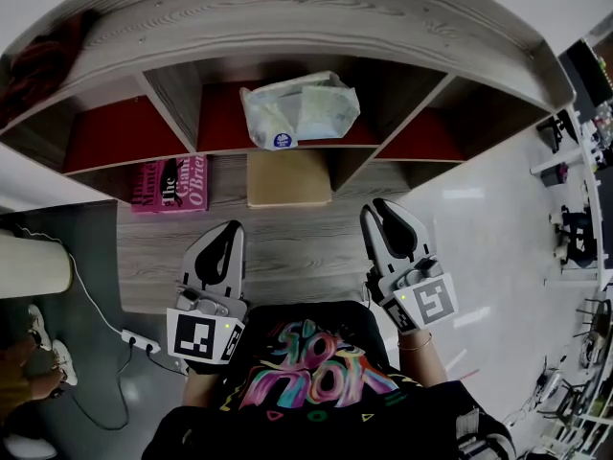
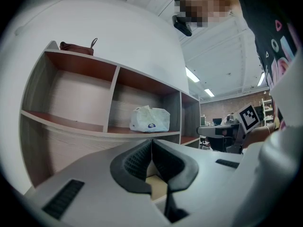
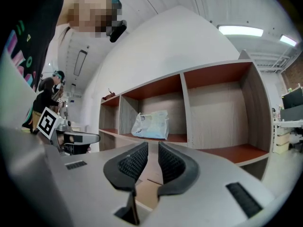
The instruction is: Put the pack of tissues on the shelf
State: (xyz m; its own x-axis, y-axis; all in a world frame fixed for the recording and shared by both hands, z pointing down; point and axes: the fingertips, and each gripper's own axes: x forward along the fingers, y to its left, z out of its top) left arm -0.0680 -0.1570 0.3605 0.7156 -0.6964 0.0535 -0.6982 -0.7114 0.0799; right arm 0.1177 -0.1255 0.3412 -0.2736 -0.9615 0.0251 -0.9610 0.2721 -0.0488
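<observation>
The pack of tissues (image 1: 300, 110), a white and pale green plastic bundle, lies in the middle compartment of the wooden shelf (image 1: 287, 17), and shows there in the left gripper view (image 2: 149, 119) and the right gripper view (image 3: 150, 125) as well. Both grippers are held low, close to the person's body and well short of the shelf. My left gripper (image 1: 230, 226) (image 2: 151, 142) is shut, its pads touching with nothing between them. My right gripper (image 1: 381, 206) (image 3: 153, 144) is open by a narrow gap and holds nothing.
A pink book (image 1: 170, 182) and a tan cardboard box (image 1: 288, 178) lie in the lower shelf row. A dark red bag (image 2: 75, 47) sits on top of the shelf at the left. A power strip with a cable (image 1: 139, 341) lies on the floor at the left.
</observation>
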